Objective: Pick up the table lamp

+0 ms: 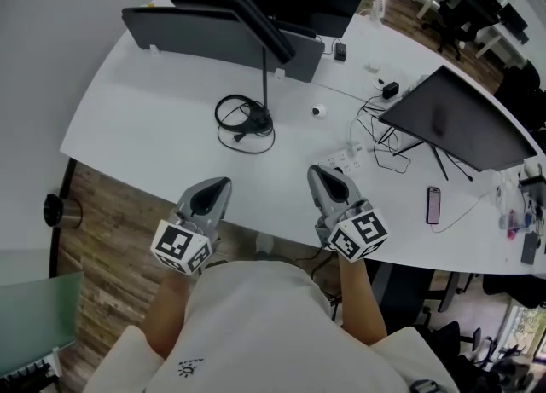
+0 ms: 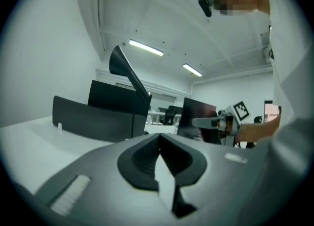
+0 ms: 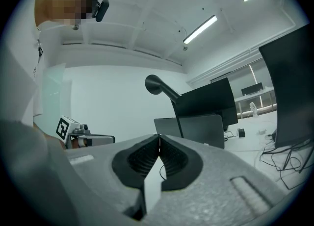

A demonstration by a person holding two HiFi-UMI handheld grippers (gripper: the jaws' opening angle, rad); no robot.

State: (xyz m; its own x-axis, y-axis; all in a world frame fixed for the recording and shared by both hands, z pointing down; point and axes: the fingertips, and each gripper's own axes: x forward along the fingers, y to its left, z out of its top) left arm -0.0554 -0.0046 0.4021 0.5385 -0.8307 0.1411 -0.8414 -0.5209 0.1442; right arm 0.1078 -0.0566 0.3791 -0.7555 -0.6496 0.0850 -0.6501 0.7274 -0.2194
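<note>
— Curved white worktop [image 1: 145, 118] fills most of the room from where I stand, with wooden floor [image 1: 102, 212] showing under its near edge. Can you see the table lamp?

— Yes. That black table lamp [image 1: 256, 25] stands toward the far side, left of the middle. Its base sits amid a loose coil of black cable [image 1: 243, 123], a thin stem rises from it, and the long head leans out over the grey divider panel [image 1: 205, 37] behind it.

— And the person's two tools?

— Both are held over the near edge, side by side, well apart from the lamp. On the left gripper [image 1: 223, 183] the fingers are pressed fully together with nothing between them. On the right gripper [image 1: 314, 170] it's the same: fingers closed tight, empty. Each points toward the far side, roughly level.

— What else is on there?

— Off to the right stands a dark monitor [image 1: 452, 118], and a phone [image 1: 433, 204] lies flat in front of it. A white power strip [image 1: 345, 158] lies just beyond the right gripper's tip, with tangled leads running off it.
</note>
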